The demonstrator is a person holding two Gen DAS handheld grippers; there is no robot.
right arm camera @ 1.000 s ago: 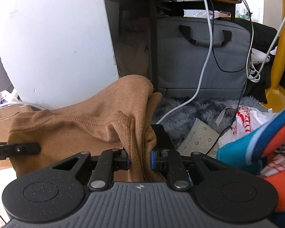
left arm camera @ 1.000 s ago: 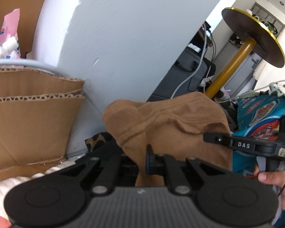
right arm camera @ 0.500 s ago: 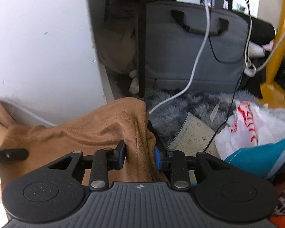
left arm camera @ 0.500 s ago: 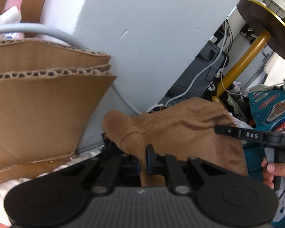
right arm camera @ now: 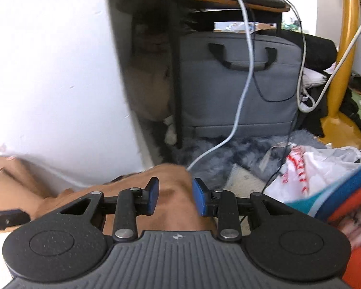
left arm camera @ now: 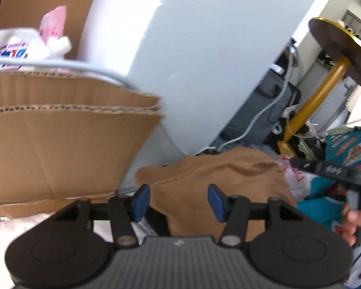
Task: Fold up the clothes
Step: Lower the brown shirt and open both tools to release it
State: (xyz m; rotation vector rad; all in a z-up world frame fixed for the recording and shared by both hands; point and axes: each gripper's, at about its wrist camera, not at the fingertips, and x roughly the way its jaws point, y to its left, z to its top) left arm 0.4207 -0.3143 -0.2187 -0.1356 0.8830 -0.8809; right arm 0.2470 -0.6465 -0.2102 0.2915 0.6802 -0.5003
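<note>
Cluttered floor by white wall [left arm camera: 204, 48]: left tongs [left arm camera: 178, 202] just opened, dropping brown garment [left arm camera: 223, 180]; right tongs [right arm camera: 175, 200] parted too (fold placed, likely).

White wall [right arm camera: 60, 72], grey laptop bag [right arm camera: 238, 91] under desk — yellow stand [left arm camera: 317, 101], cardboard [left arm camera: 60, 149].

A grey laptop bag [right arm camera: 238, 84] is standing upright against the dark desk leg, with a white cable [right arm camera: 243, 91] hanging across its front, a fluffy grey rug [right arm camera: 243, 149] lying at its foot, a white plastic bag [right arm camera: 308, 168] sitting right of it, and cardboard [left arm camera: 60, 144] leaning far left.
</note>
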